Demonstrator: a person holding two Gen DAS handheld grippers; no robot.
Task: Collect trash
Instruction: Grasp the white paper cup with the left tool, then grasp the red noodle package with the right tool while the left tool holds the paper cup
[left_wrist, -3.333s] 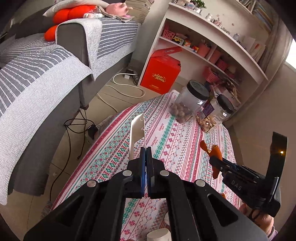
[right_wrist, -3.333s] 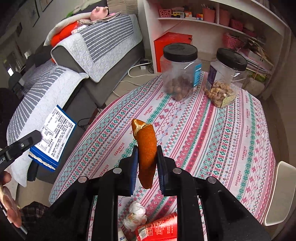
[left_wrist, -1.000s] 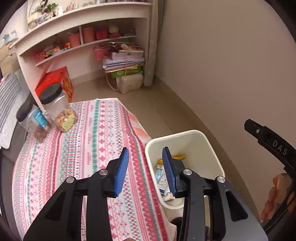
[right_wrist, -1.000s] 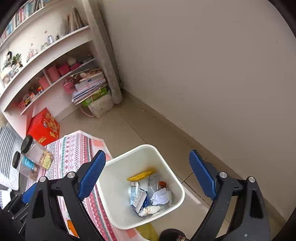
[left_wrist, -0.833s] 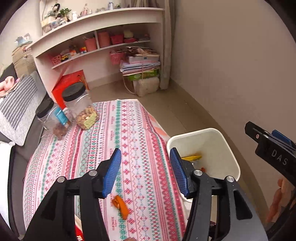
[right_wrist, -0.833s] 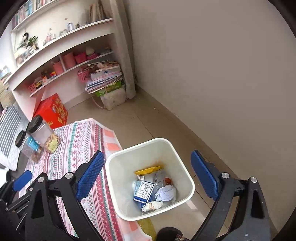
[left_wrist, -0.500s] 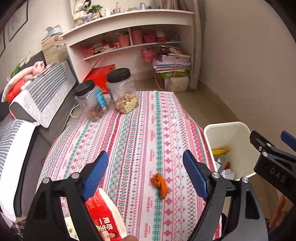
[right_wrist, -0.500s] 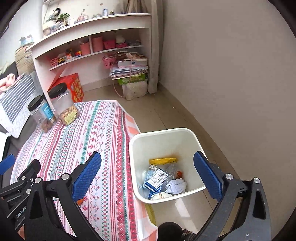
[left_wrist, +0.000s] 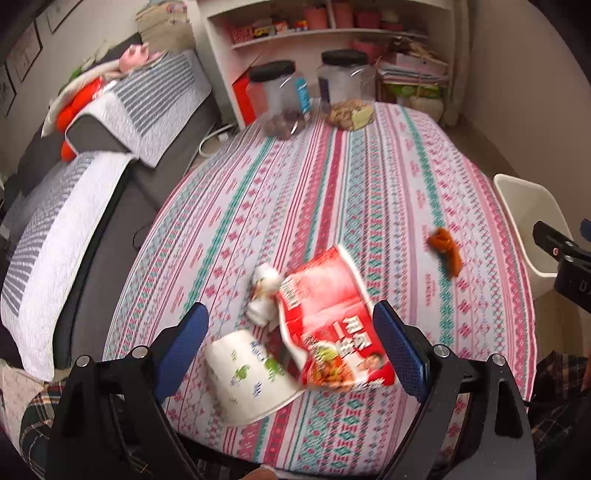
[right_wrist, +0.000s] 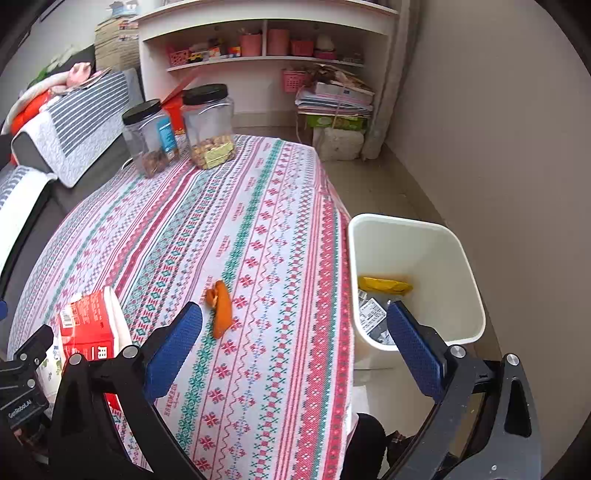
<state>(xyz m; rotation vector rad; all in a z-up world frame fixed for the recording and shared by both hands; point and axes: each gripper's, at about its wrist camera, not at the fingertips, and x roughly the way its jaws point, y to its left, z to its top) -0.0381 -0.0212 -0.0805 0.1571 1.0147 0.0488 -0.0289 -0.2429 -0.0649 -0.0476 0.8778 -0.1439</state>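
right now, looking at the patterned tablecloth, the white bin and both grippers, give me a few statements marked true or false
1. The left gripper is shut on the red printed snack packet. False: its jaws stand open, the packet lying on the cloth between them.
2. The orange peel scrap lies on the striped pink, red and green tablecloth. True.
3. The white plastic waste bin stands on the table. False: it stands on the floor beside the table's edge.
4. Two clear jars with black lids stand at the table's far end. True.
5. The right gripper holds a crumpled tissue. False: its jaws are open and empty.
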